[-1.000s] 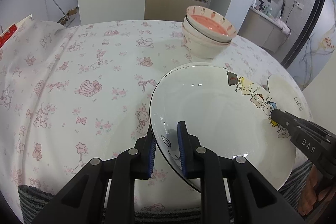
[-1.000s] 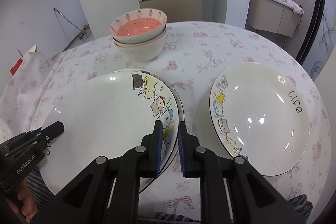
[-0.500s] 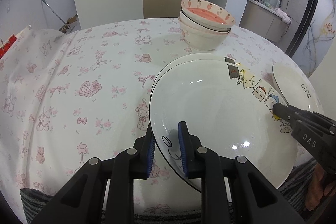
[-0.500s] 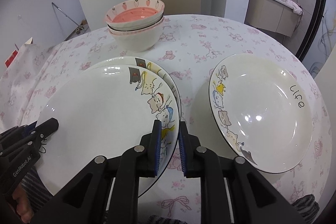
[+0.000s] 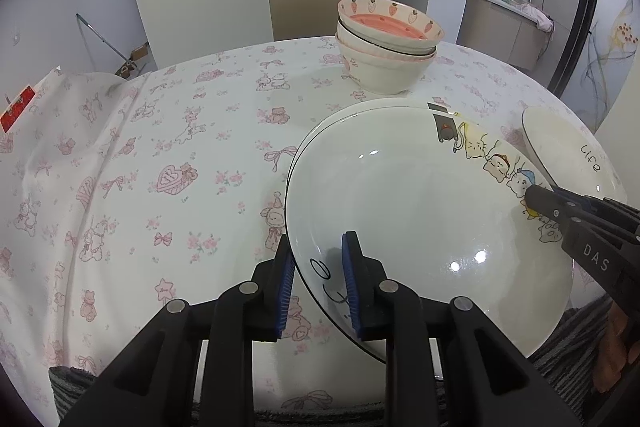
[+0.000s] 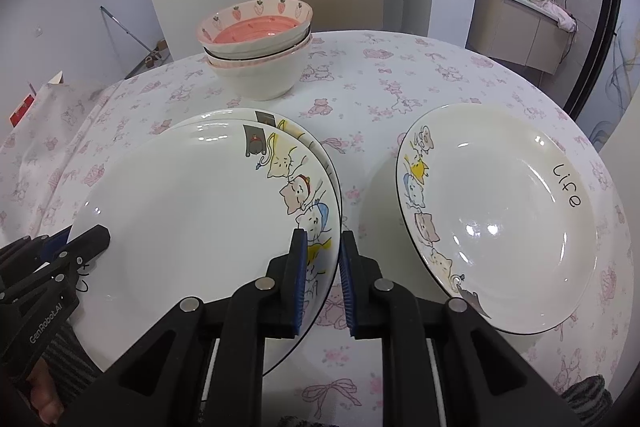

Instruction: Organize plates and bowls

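A white plate with cartoon cats (image 5: pixel 400 195) (image 6: pixel 192 195) is held at both sides just over a matching lower plate (image 5: pixel 320 131) (image 6: pixel 224 117), nearly nested in it. My left gripper (image 5: pixel 318 247) grips its near-left rim; the jaws are starting to open, and the pads still touch the rim. My right gripper (image 6: pixel 322 239) is shut on the plate's right rim by the cats. Each gripper shows in the other's view, the right gripper (image 5: pixel 536 195) and the left gripper (image 6: pixel 96 235). A third plate marked "Life" (image 6: pixel 500 207) (image 5: pixel 560 143) lies to the right. Stacked strawberry bowls (image 5: pixel 384 67) (image 6: pixel 260 67) stand behind.
All of it sits on a round table with a white, pink-printed cloth (image 5: pixel 160 147). The cloth's left half is bare. A person's hand (image 5: pixel 616 347) and striped sleeve show at the near edge. Cabinets and a counter stand beyond the table.
The left wrist view has rolled more level. The held plate has levelled and now sits squarely over the lower plate. Both grippers keep their places on its rim.
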